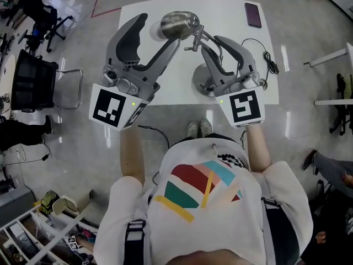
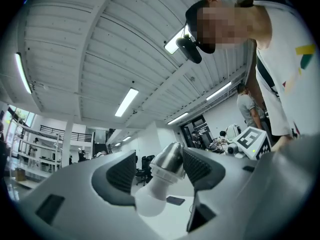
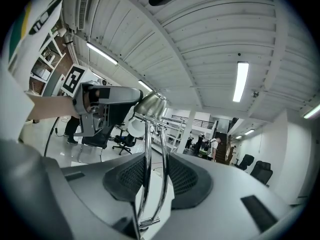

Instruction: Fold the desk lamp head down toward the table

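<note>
Jaws: left gripper (image 2: 159, 170) wide, loosely straddling lamp head (image 1: 177, 24); right gripper (image 3: 148, 176) clamps chrome arm (image 3: 147, 149). Head over table's (image 1: 242, 59) 12 o'clock. Shade probably slick, bulb (image 2: 150, 201) fragile: grip shade.

Grey two-jaw grippers: two, the left gripper (image 1: 160, 29) and the right gripper (image 1: 211, 44).
Silver metal desk lamp (image 1: 179, 24): one, between the two grippers.
White rectangular table (image 1: 226, 15): one, beneath both.
Dark flat phone (image 1: 253, 14): one, beyond the right gripper.
Black mesh office chair (image 1: 33, 79): one, left of the left gripper.
</note>
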The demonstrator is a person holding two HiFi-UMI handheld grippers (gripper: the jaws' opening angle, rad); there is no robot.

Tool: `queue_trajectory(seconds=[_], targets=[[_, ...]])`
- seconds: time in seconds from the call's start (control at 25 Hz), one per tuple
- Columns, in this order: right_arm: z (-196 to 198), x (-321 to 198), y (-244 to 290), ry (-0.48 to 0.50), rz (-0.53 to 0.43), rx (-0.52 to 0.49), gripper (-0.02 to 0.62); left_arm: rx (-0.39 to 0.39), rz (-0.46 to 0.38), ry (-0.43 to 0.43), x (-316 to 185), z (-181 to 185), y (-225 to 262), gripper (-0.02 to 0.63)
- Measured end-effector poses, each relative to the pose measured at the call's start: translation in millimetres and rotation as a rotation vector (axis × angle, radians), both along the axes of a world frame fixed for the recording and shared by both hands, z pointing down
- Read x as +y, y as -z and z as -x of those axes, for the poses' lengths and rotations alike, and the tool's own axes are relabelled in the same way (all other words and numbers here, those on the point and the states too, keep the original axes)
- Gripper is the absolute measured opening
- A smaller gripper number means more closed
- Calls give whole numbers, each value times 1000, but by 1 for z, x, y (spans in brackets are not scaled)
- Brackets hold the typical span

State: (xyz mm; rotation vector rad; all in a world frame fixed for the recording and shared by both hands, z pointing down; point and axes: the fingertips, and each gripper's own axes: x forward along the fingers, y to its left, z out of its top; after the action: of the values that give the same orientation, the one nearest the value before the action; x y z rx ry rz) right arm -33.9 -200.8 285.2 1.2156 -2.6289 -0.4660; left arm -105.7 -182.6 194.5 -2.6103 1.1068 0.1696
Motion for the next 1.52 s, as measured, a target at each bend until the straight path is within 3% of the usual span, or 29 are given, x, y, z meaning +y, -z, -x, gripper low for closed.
queue_trajectory(seconds=[0.12, 0.32, 0.6, 0.76, 0.96, 1.04, 1.16, 1.28, 1.36, 1.44, 1.52], targets=[[0, -1, -1, -2, 2, -1, 123, -124, 65, -24, -5, -14, -25, 309], [0, -2, -3, 16, -16, 50, 123, -80, 65, -12, -7, -13, -32, 275], [6, -5, -12, 24, -37, 181, 123, -51, 181, 42, -17, 5, -61, 275], [5, -6, -20, 56, -36, 208, 123, -113, 64, 116, -21, 4, -79, 251], [22, -6, -27, 89, -21, 245, 124, -120, 121, 173, -31, 27, -111, 244], [31, 2, -26, 119, -9, 232, 124, -120, 144, 179, -35, 40, -124, 243], [36, 11, -27, 143, 8, 207, 124, -118, 260, 201, -37, 62, -161, 236], [31, 4, -26, 113, 10, 171, 124, -76, 332, 216, -40, 75, -190, 236], [20, 1, -21, 92, 18, 93, 124, -56, 365, 216, -40, 75, -205, 236], [7, -1, -18, 64, 40, 11, 124, -73, 397, 215, -40, 72, -220, 236], [-5, -3, -23, 30, 67, 8, 124, -106, 430, 210, -39, 67, -239, 236]])
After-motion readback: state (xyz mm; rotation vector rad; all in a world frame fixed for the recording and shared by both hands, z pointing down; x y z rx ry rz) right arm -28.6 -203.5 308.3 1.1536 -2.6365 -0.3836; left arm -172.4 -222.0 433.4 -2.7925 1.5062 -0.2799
